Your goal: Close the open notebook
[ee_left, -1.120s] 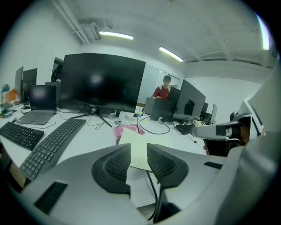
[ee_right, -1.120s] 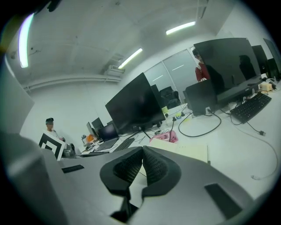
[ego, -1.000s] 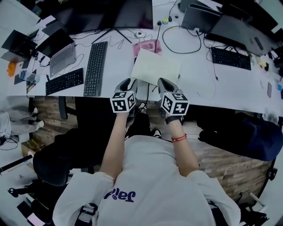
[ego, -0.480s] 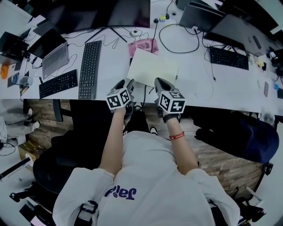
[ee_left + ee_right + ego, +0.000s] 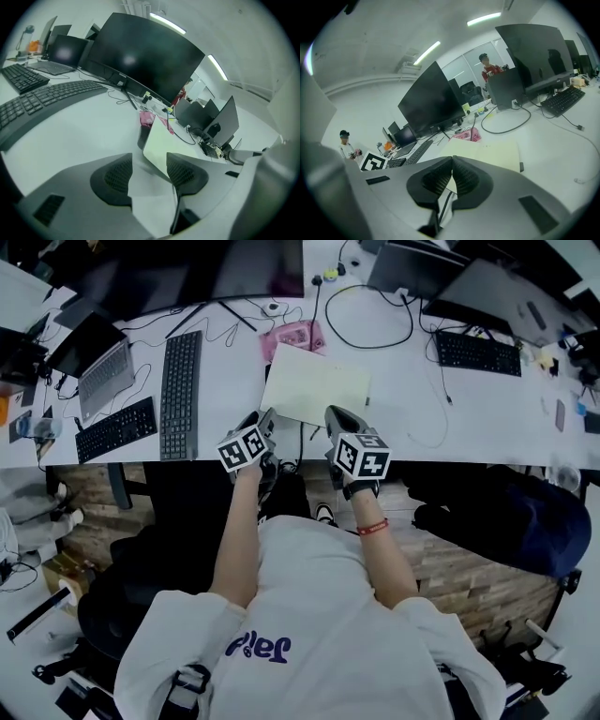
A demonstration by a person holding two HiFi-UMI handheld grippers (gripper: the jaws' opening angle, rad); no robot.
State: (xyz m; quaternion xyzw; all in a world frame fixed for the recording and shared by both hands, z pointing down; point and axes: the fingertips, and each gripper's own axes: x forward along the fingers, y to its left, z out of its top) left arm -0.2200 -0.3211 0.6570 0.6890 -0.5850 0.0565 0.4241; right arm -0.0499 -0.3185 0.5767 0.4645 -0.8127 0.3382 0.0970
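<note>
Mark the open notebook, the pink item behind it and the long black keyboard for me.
open notebook [image 5: 315, 388], head view, middle of the cream page.
pink item [image 5: 298, 334], head view, middle of its top.
long black keyboard [image 5: 180, 395], head view, middle rows of keys.

Both arms reach forward from the body, side by side and close together, the left forearm [image 5: 236, 531] bare and the right wrist [image 5: 373, 528] ringed by a red band [image 5: 378, 530]. The left gripper [image 5: 265, 418] points toward the far side and downward, its marker cube [image 5: 242, 448] rolled to one side, and its jaws stand wide apart, pressing on nothing. The right gripper [image 5: 334, 414], just to its right and also tipped downward, has its jaws brought together so that the tips meet.
</note>
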